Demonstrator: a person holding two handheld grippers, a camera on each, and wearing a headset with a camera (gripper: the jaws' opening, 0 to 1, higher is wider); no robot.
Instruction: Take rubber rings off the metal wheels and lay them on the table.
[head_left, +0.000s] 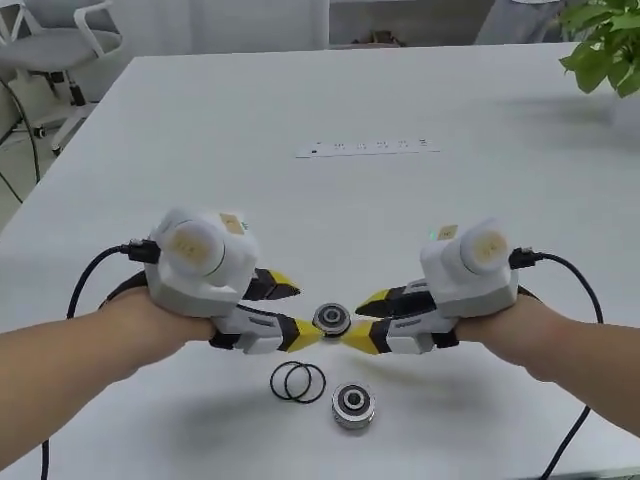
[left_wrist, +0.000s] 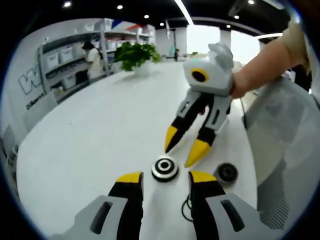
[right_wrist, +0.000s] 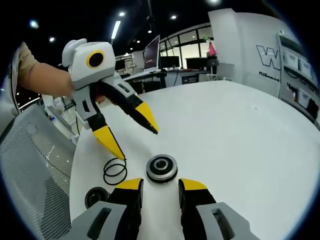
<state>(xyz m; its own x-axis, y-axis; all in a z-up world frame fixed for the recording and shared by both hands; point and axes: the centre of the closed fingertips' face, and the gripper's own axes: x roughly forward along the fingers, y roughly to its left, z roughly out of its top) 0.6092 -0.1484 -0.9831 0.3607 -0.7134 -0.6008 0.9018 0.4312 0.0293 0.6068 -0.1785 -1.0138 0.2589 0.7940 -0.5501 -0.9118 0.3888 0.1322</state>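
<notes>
A small metal wheel (head_left: 331, 318) with a dark centre lies flat on the white table (head_left: 330, 200), directly between the two grippers' tips. My left gripper (head_left: 305, 312) comes in from the left, open, its yellow tips just short of the wheel (left_wrist: 165, 168). Facing it from the right, my right gripper (head_left: 352, 320) is also open around nothing, close to the wheel (right_wrist: 161, 168). Two thin black rubber rings (head_left: 298, 381) lie overlapping on the table nearer me. A second metal wheel (head_left: 352, 403) sits just right of them.
A flush socket panel (head_left: 367, 148) is set into the table's middle. A green plant (head_left: 605, 45) stands at the far right corner and an office chair (head_left: 60, 45) beyond the far left edge. Black cables (head_left: 92, 272) trail from both grippers.
</notes>
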